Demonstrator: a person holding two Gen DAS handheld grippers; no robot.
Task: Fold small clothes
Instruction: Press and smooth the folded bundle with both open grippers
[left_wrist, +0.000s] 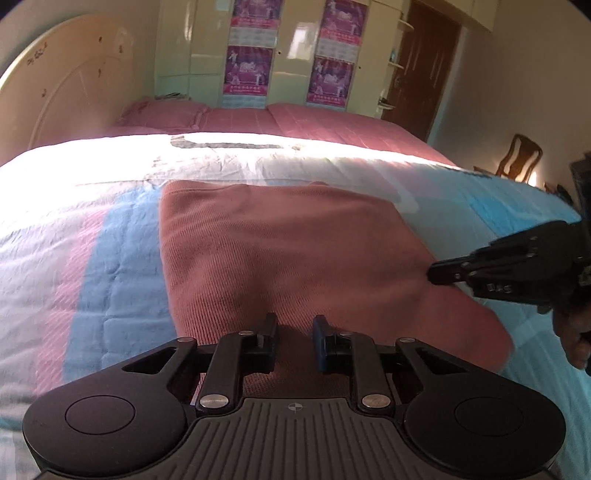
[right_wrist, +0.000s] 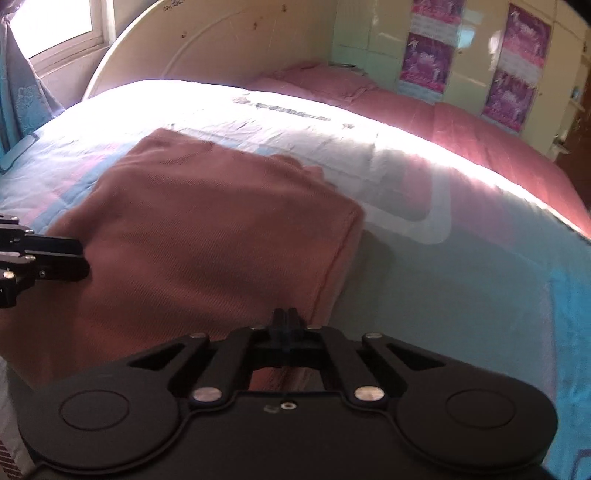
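Lying flat on the striped bedspread (left_wrist: 92, 258), the pink garment (left_wrist: 288, 251) covered the near middle of the bed. Left gripper (left_wrist: 295, 343) stood at its near edge, jaws narrowly spread with cloth between them, a pinch unclear. Right gripper (right_wrist: 285, 323) was pressed together at the garment's near right corner; whether on cloth, I could not tell.

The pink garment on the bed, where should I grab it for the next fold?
Grip the pink garment along its near hem, at the two near corners, coming in low from the near bed edge. It lies flat on the bedspread, so only the edges offer a lip to pinch. The right gripper already sits at that near right corner.
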